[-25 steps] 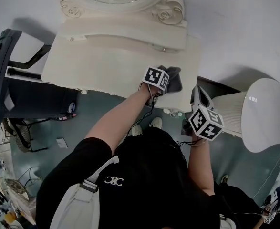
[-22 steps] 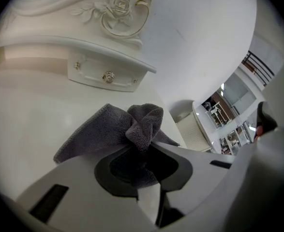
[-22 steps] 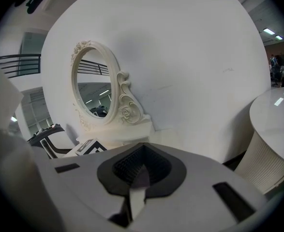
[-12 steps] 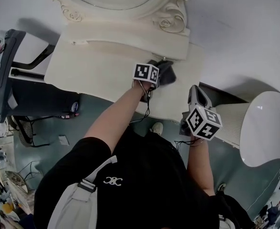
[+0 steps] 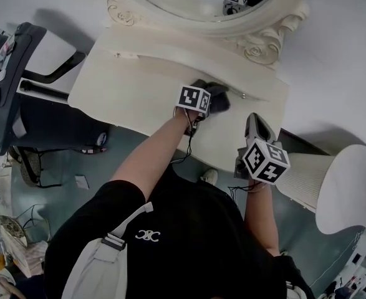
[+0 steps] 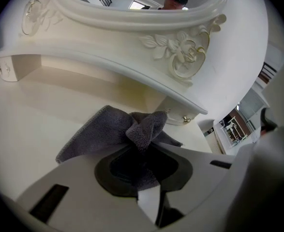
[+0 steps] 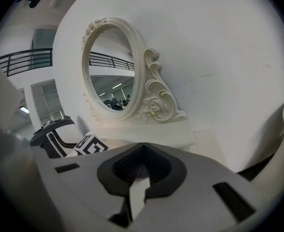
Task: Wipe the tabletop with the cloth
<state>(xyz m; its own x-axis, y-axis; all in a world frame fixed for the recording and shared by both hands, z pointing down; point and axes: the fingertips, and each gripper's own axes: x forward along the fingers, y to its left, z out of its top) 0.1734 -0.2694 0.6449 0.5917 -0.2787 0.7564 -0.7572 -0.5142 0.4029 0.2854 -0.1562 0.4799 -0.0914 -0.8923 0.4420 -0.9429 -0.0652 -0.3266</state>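
Since the earlier frame the left gripper has carried the cloth away from the front edge of the tabletop and in towards the mirror. The view itself has also tipped up, so more of the mirror shows.

The grey cloth now lies on the tabletop just in front of the mirror's base, under its right-hand carved scroll and near a small drawer knob. The left jaws are clamped on a bunched fold of it. The rest fans out flat on the surface to the left.

The right gripper hangs off the table on the side away from the mirror, its jaws drawn together on nothing.

The step in hand looks like a wiping stroke along the strip before the mirror. To do it well, I judge:
- Keep the gripper low, so the spread part of the cloth drags flat, not just the pinched knot.
- Run the stroke parallel to the mirror's base, staying shy of the knob and the overhang.
- Overlap each pass as it works away from the mirror.
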